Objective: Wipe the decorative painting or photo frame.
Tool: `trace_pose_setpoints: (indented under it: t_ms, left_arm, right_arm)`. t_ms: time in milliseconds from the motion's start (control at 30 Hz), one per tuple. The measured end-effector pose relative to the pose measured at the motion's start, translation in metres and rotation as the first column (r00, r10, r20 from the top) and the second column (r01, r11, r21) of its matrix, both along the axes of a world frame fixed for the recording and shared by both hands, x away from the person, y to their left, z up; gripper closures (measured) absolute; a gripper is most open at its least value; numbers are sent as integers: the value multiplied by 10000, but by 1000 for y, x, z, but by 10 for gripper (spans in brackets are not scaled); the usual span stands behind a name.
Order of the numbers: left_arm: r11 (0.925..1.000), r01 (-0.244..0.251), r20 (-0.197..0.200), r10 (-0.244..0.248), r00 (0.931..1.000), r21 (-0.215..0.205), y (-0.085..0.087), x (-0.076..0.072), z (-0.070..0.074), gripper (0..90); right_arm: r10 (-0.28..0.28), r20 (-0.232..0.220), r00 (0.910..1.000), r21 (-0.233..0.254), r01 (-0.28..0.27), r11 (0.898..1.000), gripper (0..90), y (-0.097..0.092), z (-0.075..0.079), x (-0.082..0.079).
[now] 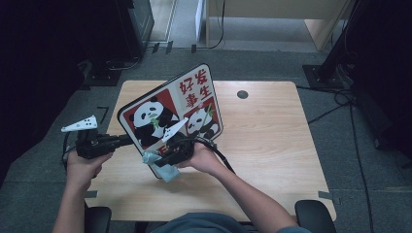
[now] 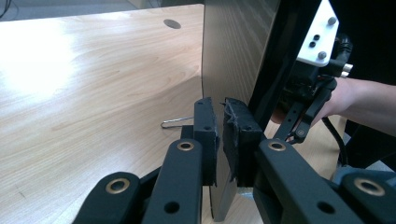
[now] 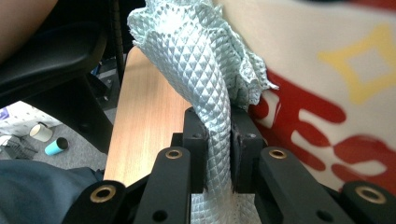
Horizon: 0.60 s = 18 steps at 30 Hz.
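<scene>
A square panda board (image 1: 172,109) with red Chinese characters stands tilted on its lower corner on the wooden table (image 1: 272,141). My left gripper (image 1: 127,141) is shut on the board's left edge. In the left gripper view its pads (image 2: 219,140) clamp the thin board edge (image 2: 233,56). My right gripper (image 1: 154,159) is shut on a pale blue waffle-weave cloth (image 1: 163,167) and holds it against the board's lower front. The cloth (image 3: 205,60) bunches up between the right gripper's jaws, beside the board's red and white print (image 3: 327,102).
A round cable hole (image 1: 242,94) sits at the table's far side. A thin wire stand (image 2: 175,122) lies on the table behind the board. Chair arms (image 1: 313,216) flank the person at the near edge. A dark chair (image 3: 60,70) and small cups (image 3: 44,137) are on the floor.
</scene>
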<state>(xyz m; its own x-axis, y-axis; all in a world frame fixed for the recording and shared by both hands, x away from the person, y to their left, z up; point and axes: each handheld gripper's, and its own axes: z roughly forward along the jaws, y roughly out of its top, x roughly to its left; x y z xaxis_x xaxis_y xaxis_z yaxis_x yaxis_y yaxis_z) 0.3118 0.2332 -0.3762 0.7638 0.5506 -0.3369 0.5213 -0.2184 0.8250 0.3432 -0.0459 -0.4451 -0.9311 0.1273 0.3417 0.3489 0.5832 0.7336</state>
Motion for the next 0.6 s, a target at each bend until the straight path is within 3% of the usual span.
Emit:
trace_pose_setpoints:
  t_ms: [267, 600]
  left_arm:
    - [9999, -56, -42, 56, 10000, -103, 1, 0, -3, 836]
    - [10000, -12, -67, 12, 10000, -5, 0, 0, -6, 834]
  right_arm:
    - [-122, 25, 9999, 21, 122, 9999, 799, -4, -16, -4]
    - [75, 107, 9999, -342, -72, 9994, 800, -5, -30, -7]
